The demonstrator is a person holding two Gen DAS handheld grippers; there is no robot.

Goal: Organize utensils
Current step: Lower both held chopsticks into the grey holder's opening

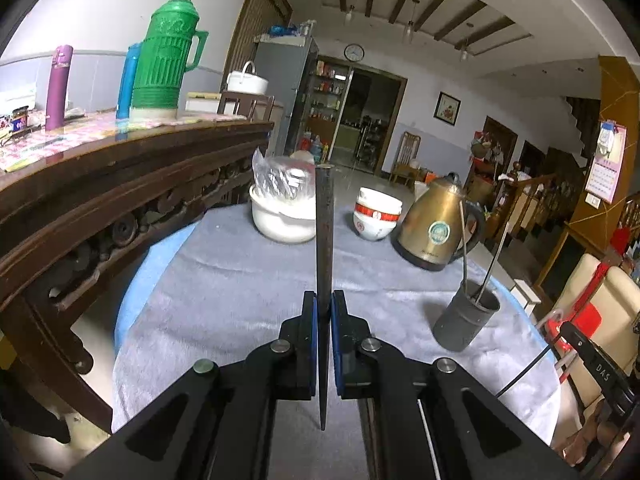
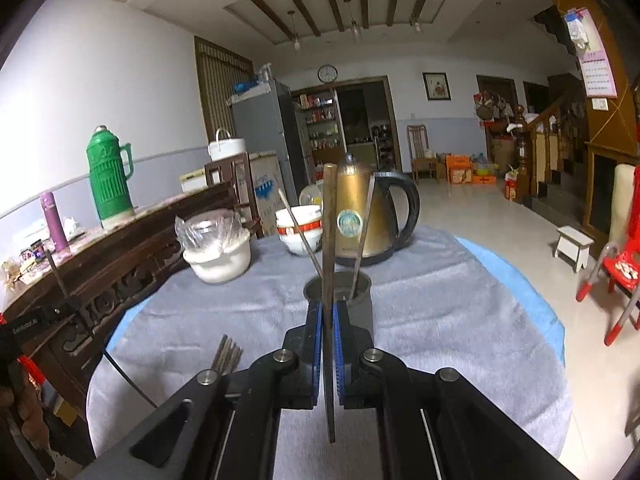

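Note:
My left gripper [image 1: 324,304] is shut on a dark chopstick [image 1: 324,224] that stands upright above the grey cloth. A dark grey utensil cup [image 1: 466,320] with two thin metal sticks in it stands to its right. My right gripper [image 2: 328,312] is shut on a brown chopstick [image 2: 329,224], held upright just in front of the same cup [image 2: 360,292]. Several loose chopsticks [image 2: 227,354] lie on the cloth to the left of the right gripper.
A brass kettle [image 1: 436,224], a red and white bowl [image 1: 376,218] and a white bowl with a plastic bag [image 1: 282,216] stand at the far side of the round table [image 1: 224,288]. A carved wooden sideboard [image 1: 100,208] with flasks flanks the left.

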